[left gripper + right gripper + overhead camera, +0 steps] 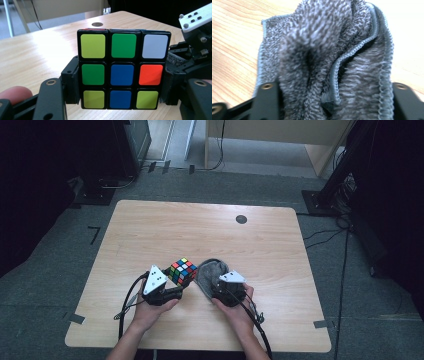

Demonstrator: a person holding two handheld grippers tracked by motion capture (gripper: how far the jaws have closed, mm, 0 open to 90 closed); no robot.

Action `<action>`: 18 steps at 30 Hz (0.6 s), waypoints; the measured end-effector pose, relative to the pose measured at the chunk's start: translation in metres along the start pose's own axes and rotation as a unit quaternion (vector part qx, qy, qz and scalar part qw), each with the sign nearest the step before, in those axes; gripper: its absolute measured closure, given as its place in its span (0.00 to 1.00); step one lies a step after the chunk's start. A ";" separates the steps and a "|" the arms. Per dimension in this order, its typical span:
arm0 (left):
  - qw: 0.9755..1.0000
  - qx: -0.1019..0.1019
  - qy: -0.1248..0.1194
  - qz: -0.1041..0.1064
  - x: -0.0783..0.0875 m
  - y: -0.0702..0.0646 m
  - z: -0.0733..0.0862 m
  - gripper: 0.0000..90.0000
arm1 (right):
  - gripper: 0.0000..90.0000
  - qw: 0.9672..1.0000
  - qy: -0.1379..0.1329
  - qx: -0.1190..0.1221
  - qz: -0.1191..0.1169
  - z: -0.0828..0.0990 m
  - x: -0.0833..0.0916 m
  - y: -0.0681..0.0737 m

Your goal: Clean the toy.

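Puzzle cube [123,70]: black-framed, showing yellow-green, green, white, blue and orange squares. Cloth [329,62]: showing mottled grey, grey-stitched edging. Table [150,230]: showing pale wood grain.

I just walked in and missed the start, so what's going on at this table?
A person at a wooden table holds a hand-held gripper in each hand. The left hand-held gripper clamps a scrambled puzzle cube by two opposite sides, lifted off the tabletop. The right hand-held gripper has a bunched grey cloth between its jaws, right beside the cube. Whether the cloth touches the cube can't be told.
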State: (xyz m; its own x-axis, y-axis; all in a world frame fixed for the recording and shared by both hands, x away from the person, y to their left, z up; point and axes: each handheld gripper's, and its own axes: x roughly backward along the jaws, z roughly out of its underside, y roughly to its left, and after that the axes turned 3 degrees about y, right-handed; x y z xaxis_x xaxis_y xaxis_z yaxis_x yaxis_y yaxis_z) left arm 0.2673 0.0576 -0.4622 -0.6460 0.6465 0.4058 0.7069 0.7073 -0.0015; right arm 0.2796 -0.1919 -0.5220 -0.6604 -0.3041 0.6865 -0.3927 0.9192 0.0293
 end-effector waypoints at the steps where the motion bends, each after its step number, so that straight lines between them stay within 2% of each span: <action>1: 1.000 -0.004 0.000 0.006 0.001 -0.001 0.001 0.38 | 0.51 1.000 -0.002 0.001 -0.001 0.001 0.001 -0.001; 3: 1.000 -0.008 -0.003 0.014 0.003 0.000 0.005 0.38 | 0.66 1.000 -0.006 0.001 -0.003 0.003 0.003 -0.001; 5: 1.000 0.005 -0.001 0.017 0.002 0.004 0.009 0.38 | 0.71 1.000 -0.009 0.007 -0.002 0.004 0.004 -0.001; 8: 1.000 0.022 -0.006 0.017 0.004 0.010 0.011 0.38 | 0.76 1.000 -0.009 0.007 -0.005 0.003 0.004 -0.001; 11: 1.000 0.018 -0.009 0.019 0.007 0.011 0.011 0.38 | 0.83 1.000 -0.009 0.022 -0.002 0.003 0.006 0.000; 14: 1.000 0.019 -0.007 0.018 0.009 0.013 0.012 0.38 | 0.86 0.999 -0.014 0.034 -0.001 0.003 0.009 0.000; 15: 1.000 0.022 -0.007 0.016 0.010 0.013 0.012 0.38 | 0.86 0.999 -0.017 0.033 -0.002 0.003 0.010 0.000; 18: 1.000 0.023 -0.013 0.011 0.013 0.014 0.012 0.38 | 0.87 0.999 -0.045 0.011 -0.018 0.002 0.020 -0.009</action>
State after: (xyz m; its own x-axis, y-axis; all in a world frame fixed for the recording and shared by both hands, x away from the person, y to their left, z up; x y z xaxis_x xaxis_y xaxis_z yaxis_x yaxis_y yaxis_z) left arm 0.2655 0.0797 -0.4674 -0.6386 0.6685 0.3813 0.7069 0.7053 -0.0527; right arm 0.2685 -0.2065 -0.5102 -0.7003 -0.3590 0.6170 -0.4308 0.9017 0.0358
